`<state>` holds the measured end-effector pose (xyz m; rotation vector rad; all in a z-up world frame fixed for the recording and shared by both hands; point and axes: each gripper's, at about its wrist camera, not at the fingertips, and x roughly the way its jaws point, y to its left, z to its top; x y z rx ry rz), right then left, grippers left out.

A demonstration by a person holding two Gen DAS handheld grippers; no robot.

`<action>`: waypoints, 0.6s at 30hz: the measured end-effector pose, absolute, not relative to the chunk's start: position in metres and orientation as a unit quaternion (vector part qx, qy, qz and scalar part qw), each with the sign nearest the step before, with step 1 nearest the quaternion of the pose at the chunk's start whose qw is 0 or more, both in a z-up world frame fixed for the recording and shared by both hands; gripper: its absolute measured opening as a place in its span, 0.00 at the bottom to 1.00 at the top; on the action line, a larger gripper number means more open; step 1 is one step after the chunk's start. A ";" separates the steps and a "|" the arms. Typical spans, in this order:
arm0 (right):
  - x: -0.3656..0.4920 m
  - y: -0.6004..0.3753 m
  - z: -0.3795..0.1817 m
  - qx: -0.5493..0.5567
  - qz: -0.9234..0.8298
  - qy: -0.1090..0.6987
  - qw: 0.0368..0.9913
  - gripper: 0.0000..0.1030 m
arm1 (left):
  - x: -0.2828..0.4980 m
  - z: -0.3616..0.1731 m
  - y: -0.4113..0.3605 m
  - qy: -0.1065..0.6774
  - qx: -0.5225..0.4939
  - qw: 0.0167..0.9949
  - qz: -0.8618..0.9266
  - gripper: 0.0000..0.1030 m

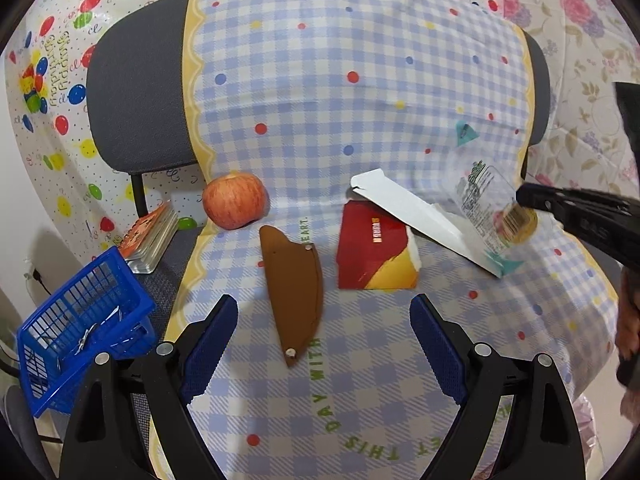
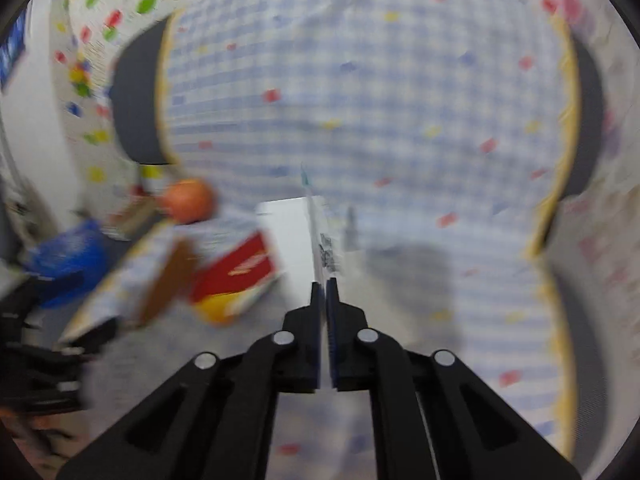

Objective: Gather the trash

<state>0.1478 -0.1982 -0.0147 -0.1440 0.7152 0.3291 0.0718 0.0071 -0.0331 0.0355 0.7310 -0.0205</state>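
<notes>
Two wrist views over a chair [image 1: 132, 92] draped with a blue-checked cloth [image 1: 340, 80]. The right view is motion-blurred.

Right gripper [image 2: 324, 282]: jaws closed on the edge of a clear plastic wrapper [image 1: 486, 204], printed with small text and a teal corner. In the left view the wrapper hangs from the gripper's tip at the right edge, lifted above the cloth and overlapping the white flap of a box. In the right view the wrapper [image 2: 318, 232] appears edge-on as a thin strip running forward from the jaws.

Left gripper [image 1: 324, 320]: jaws wide open, empty, above the cloth.

On the seat, left to right: an apple [image 1: 234, 200]; a brown sheath [image 1: 296, 292] lying lengthwise between the open jaws; a torn red-and-yellow box [image 1: 372, 252] with its white flap raised.

A blue basket [image 1: 80, 328], tilted, sits beside the chair at lower left, with a book [image 1: 150, 240] just behind it on the seat's edge.
</notes>
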 end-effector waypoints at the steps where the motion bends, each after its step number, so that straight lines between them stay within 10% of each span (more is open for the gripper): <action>1: 0.154 -0.201 -0.018 -0.079 0.147 0.351 0.921 0.02 | 0.072 -0.033 0.005 0.357 0.019 0.934 -0.010 0.85; 11: 0.177 -0.227 -0.047 0.018 0.202 0.409 0.890 0.05 | 0.079 -0.039 0.006 0.367 0.015 0.930 -0.006 0.85; 18: 0.176 -0.211 -0.061 0.122 0.287 0.443 0.841 0.41 | 0.078 -0.042 0.004 0.370 0.014 0.929 -0.013 0.85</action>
